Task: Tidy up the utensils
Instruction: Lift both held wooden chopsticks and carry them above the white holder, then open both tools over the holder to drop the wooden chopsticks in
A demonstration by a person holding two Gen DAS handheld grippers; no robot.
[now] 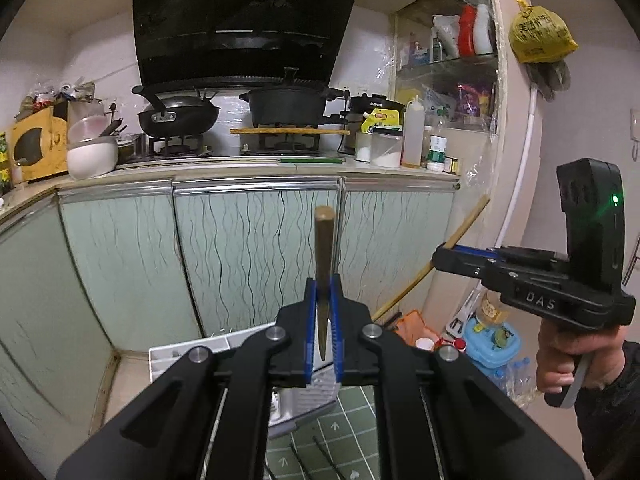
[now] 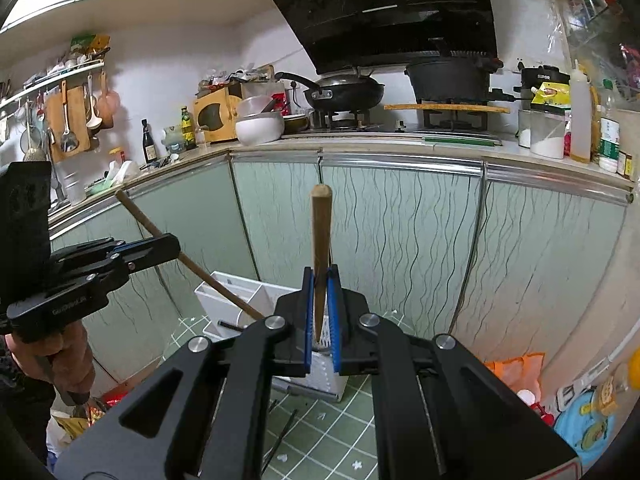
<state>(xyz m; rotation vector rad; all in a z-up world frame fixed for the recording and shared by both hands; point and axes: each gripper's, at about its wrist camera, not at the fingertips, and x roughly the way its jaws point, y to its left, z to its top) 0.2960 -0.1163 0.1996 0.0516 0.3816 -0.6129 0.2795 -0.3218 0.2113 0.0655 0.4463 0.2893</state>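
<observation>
My left gripper (image 1: 324, 292) is shut on a wooden chopstick (image 1: 323, 248) that stands upright between its blue pads, thick end up. My right gripper (image 2: 321, 280) is shut on a second wooden chopstick (image 2: 321, 236), held the same way. Each gripper shows in the other's view: the right gripper (image 1: 439, 258) at the right with its stick slanting, the left gripper (image 2: 175, 245) at the left. Below both stands a white utensil caddy (image 2: 236, 296) (image 1: 188, 350) with compartments, on a green tiled mat (image 2: 340, 432). Thin black chopsticks (image 2: 282, 438) (image 1: 320, 454) lie on the mat.
Pale green cabinet doors (image 1: 248, 248) face me, with a counter above carrying a wok (image 1: 178, 114), a black pot (image 1: 286, 106) and jars. An orange bag (image 2: 516, 368) and a blue container (image 1: 494, 344) sit on the floor at the right. A hand (image 1: 572, 360) grips the right tool.
</observation>
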